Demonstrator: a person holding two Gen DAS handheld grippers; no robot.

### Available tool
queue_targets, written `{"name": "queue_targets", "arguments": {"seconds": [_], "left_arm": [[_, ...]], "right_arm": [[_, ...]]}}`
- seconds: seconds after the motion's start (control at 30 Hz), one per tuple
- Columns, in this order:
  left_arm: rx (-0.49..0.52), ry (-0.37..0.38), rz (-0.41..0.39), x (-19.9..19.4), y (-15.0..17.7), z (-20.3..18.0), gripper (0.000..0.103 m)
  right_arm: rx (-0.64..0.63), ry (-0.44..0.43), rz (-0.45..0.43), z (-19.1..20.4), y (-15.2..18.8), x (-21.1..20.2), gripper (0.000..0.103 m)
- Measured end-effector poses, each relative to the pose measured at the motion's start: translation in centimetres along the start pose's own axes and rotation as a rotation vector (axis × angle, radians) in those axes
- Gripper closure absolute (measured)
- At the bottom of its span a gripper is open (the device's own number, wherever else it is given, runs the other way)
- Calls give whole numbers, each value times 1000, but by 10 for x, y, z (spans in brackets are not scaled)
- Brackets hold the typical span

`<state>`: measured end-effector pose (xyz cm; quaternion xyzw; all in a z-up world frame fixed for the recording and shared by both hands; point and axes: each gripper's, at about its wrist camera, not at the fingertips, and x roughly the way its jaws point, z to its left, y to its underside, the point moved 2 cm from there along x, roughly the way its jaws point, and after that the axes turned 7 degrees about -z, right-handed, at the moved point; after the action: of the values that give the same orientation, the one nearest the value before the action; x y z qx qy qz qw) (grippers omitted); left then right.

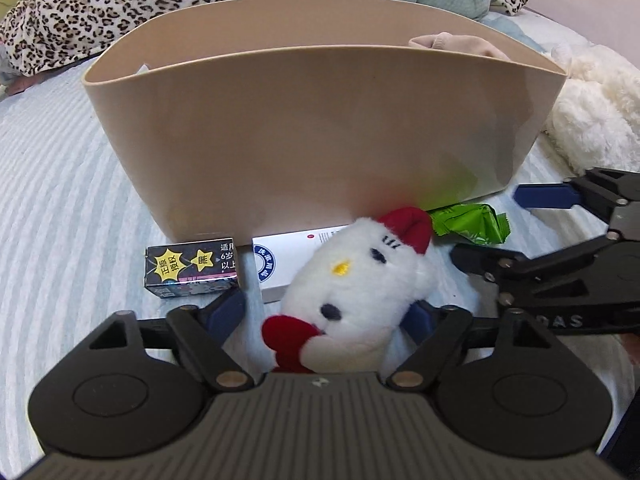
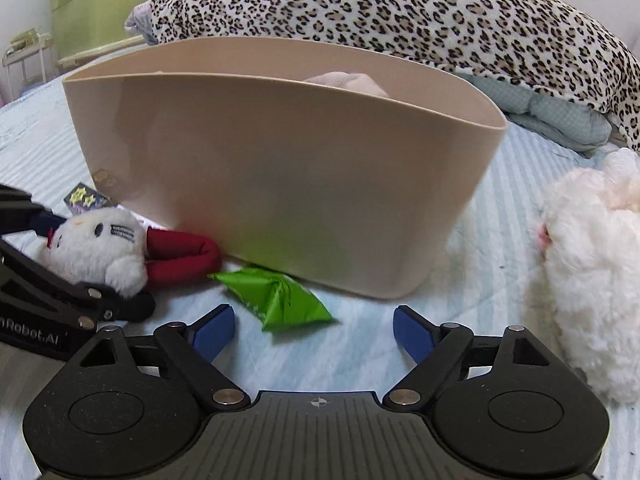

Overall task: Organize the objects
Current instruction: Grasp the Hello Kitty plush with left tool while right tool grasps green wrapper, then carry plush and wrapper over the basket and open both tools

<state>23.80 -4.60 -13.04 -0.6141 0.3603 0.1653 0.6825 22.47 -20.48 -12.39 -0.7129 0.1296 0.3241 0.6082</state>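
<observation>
Left wrist: white plush (image 1: 360, 276) (red bow), jaws astride

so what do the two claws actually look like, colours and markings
Both match: the left claw and right claw have matte black linkage arms with silver rivets, blue finger pads, round black side discs and a ribbed grey base plate. White lettering ending "Robot.AI" marks the left claw's side; no cables show.

The small black box (image 1: 193, 266) is showing yellow stars printed 正版授权 and 黑, with white text 适用, 6岁 and 以上 beside them. The right gripper (image 1: 492, 229) is bearing the letters "DAS" on its body, and the left gripper (image 2: 52, 240) is bearing "nRobot.AI" in the right wrist view.
</observation>
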Motion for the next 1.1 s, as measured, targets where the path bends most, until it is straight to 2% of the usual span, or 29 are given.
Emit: {"name": "queue_targets", "arguments": {"seconds": [0.03, 0.07, 0.1, 0.17, 0.23, 0.27, 0.43, 0.57, 0.8, 1.1], "left_arm": [[-4, 4, -3, 0, 0, 0, 28], [-7, 8, -8, -1, 0, 0, 34], [-6, 6, -15, -2, -1, 0, 40], [-5, 3, -20, -1, -1, 2, 45], [-15, 11, -22, -2, -1, 4, 48], [-15, 14, -21, -3, -1, 4, 50], [-1, 28, -17, -9, 0, 7, 62], [1, 32, -23, -13, 3, 5, 69], [6, 43, -40, -29, 10, 7, 70], [0, 39, -107, -67, 6, 16, 70]], "right_arm": [[9, -6, -5, 0, -1, 1, 25], [17, -13, -7, 1, -1, 1, 36], [27, -18, -7, 1, -1, 2, 38], [24, -34, -11, 4, -1, 0, 60], [0, -40, -11, 7, -2, -2, 67], [-9, -49, -9, 9, -1, -4, 74], [-49, -44, -12, 16, 4, -11, 81], [-66, -50, -11, 20, 9, -21, 82], [-74, -49, -9, 16, 14, -40, 82], [-42, -37, -67, 7, -2, -84, 82]]}}
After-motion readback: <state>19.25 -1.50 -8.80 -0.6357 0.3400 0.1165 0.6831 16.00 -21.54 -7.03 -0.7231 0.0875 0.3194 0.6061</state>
